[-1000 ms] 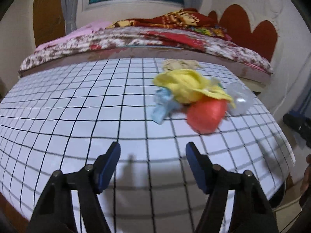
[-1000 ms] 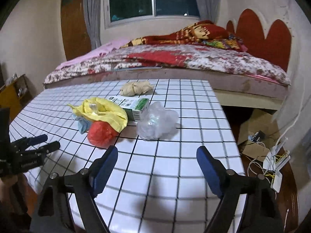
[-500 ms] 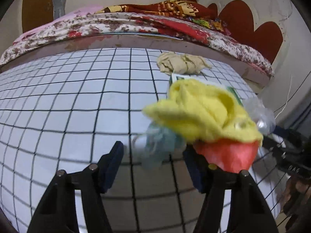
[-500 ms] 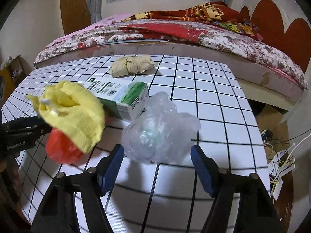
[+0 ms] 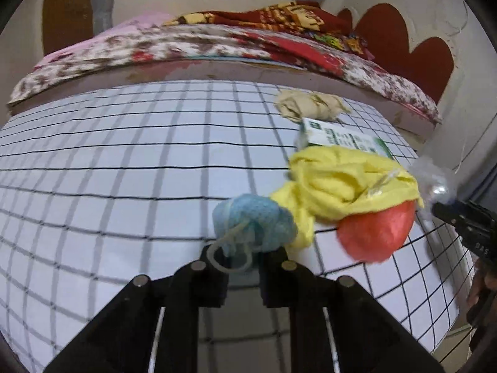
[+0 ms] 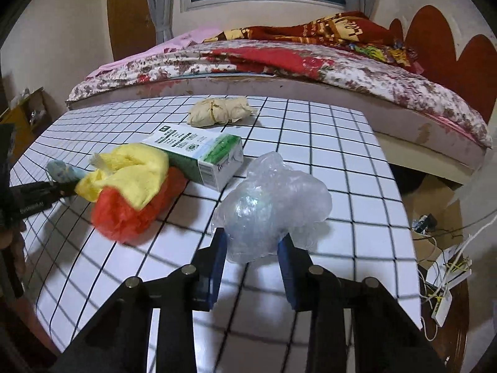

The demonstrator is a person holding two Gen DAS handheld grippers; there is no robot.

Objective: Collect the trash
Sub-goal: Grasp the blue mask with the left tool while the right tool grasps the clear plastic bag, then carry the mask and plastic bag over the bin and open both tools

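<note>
**Collecting trash: both tools at first pickup, nothing yet removed**

The left tool [image 5: 240, 256] has its fingers drawn close together on the pale blue knitted wad [image 5: 254, 222], whose white cord loop hangs between them; the wad lies at the near edge of the gridded tabletop [image 5: 124, 161], and whether it is lifted off the surface cannot be told. The right tool [image 6: 251, 248] has its blue pads partly closed against the two sides of the crumpled clear plastic bag [image 6: 273, 199], which appears pinched but bulges well above the fingers. All visible trash remains on the tabletop: the yellow cloth [image 5: 344, 186] draped over the orange-red mesh ball [image 5: 377, 233], just beside the blue wad; the green-and-white carton [image 6: 198, 152], lying on its side and touching the yellow cloth; and the beige crumpled paper wad [image 6: 220, 112], farther back near the bed [image 6: 279, 62]. No bin or bag for the collected items shows in either view. Judged from this layout, the task is at its start: two items are being gripped, none deposited, and four pieces await pickup.
</note>
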